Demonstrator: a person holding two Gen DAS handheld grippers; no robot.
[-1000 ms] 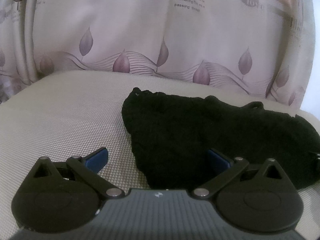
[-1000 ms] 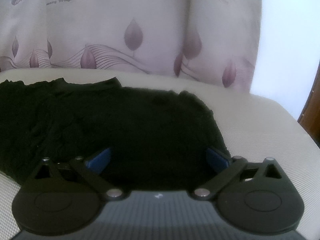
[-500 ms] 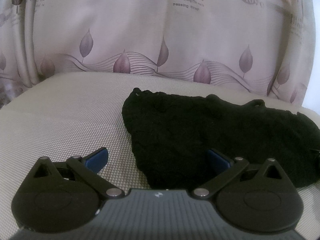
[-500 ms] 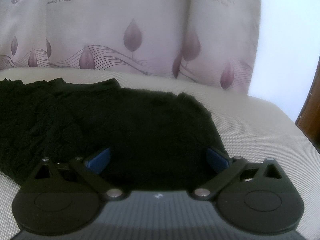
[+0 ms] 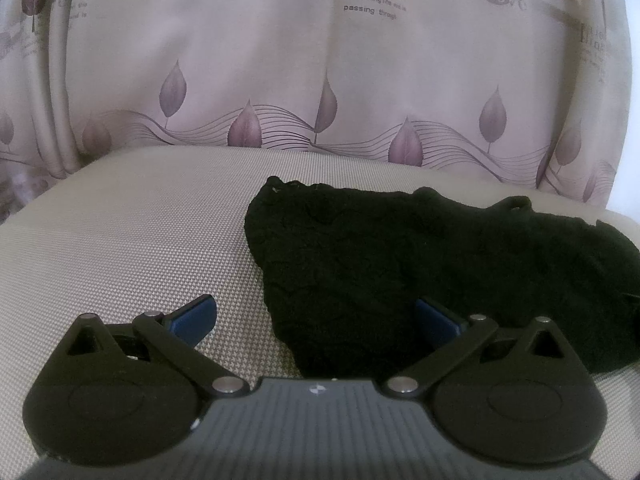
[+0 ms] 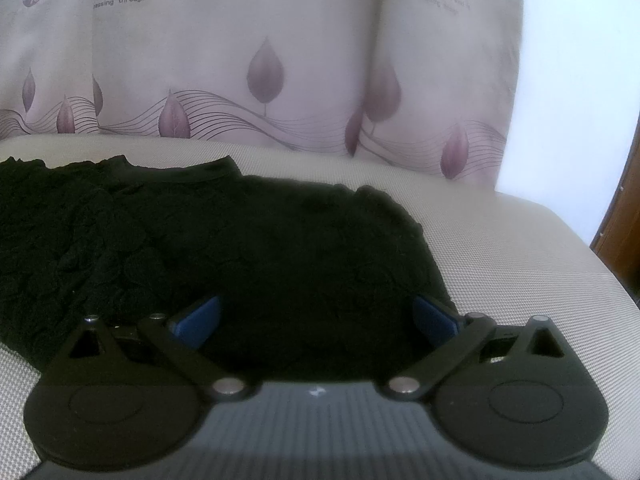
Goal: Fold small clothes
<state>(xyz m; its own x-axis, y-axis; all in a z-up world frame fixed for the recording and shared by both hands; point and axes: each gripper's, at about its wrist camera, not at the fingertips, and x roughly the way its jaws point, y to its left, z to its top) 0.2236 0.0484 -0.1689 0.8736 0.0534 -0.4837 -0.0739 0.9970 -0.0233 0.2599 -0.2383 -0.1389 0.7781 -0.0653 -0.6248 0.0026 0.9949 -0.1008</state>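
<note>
a small black garment (image 5: pixel 420 264) lies spread out on a pale woven cushion (image 5: pixel 120 248). it looks bumpy and wrinkled. behind the cushion hangs a pink curtain (image 5: pixel 280 72) with purple leaves and some printed words on it.

the left gripper (image 5: pixel 316 314) has its two blue tips wide apart and holds nothing. it sits at the left end of the cloth. one tip is over the bare cushion and the other tip is over the black cloth.

the right gripper (image 6: pixel 316 314) is wide apart too and holds nothing. it sits at the right end of the garment (image 6: pixel 240 248), with both blue tips over the dark cloth. the bare cushion (image 6: pixel 520 264) shows to its right.
</note>
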